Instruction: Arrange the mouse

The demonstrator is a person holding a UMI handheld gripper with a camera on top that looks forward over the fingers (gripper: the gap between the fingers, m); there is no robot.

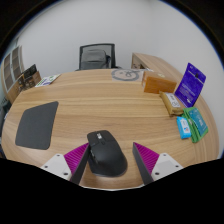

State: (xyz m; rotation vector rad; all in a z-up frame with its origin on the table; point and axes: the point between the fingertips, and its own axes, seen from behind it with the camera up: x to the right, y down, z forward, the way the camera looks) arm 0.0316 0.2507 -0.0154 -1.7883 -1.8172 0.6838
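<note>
**Kid:** Where is the mouse?

**Helper:** The black mouse (106, 152) is at the bottom middle of the frame. It sits on the wooden counter (100, 105), close to its near edge, right between the two fingers.

**Kid:** Are the fingers squeezing it?

**Helper:** No. The gripper (111, 158) is open. The left purple pad (75, 157) is very close to the mouse's left side, and I cannot tell if it touches. The right purple pad (148, 158) has a strip of bare wood between it and the mouse. The mouse rests on the counter by itself.

**Kid:** How is the gripper held?

**Helper:** It is low and points forward across the counter, with one finger on each side of the mouse.

**Kid:** What else is there?

**Helper:** A dark grey mouse mat (36, 126) lies at the left of the frame, apart from the mouse. At the right is a purple box (190, 83) standing up, with blue-green packets (192, 123) lying below it. A brown box (157, 82) is left of the purple one. A round grey thing (124, 74) lies near the far edge. Behind the counter, at the top middle, is a black chair (96, 55).
</note>
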